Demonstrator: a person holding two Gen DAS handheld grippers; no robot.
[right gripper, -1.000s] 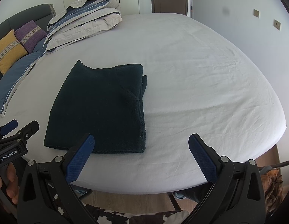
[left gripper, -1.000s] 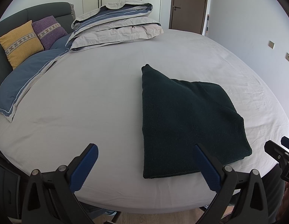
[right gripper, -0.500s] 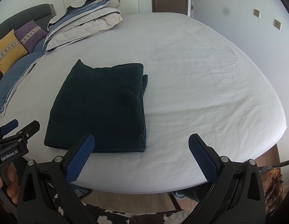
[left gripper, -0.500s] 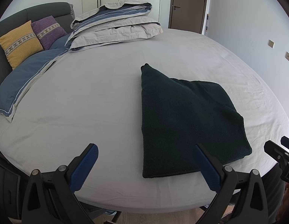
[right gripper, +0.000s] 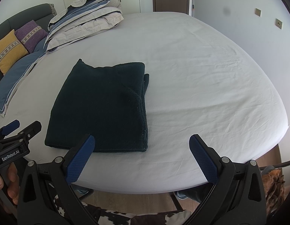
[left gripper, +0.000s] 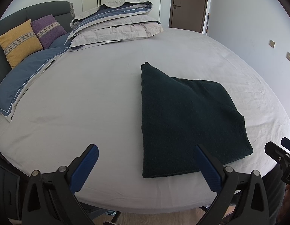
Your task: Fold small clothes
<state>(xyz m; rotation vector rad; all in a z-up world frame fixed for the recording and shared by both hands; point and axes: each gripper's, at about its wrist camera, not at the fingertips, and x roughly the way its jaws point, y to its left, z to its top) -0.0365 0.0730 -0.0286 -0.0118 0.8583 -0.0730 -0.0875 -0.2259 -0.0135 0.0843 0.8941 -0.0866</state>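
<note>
Dark-green folded cloth (right gripper: 100, 105), lengthwise toward headboard

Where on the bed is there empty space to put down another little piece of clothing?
Plenty of room. The widest bare sheet lies right of the dark folded cloth, out to the bed's edge. There is another bare stretch between the cloth and the blue pillow. The far left corner is crowded: folded duvet, yellow cushion and purple cushion.
</note>
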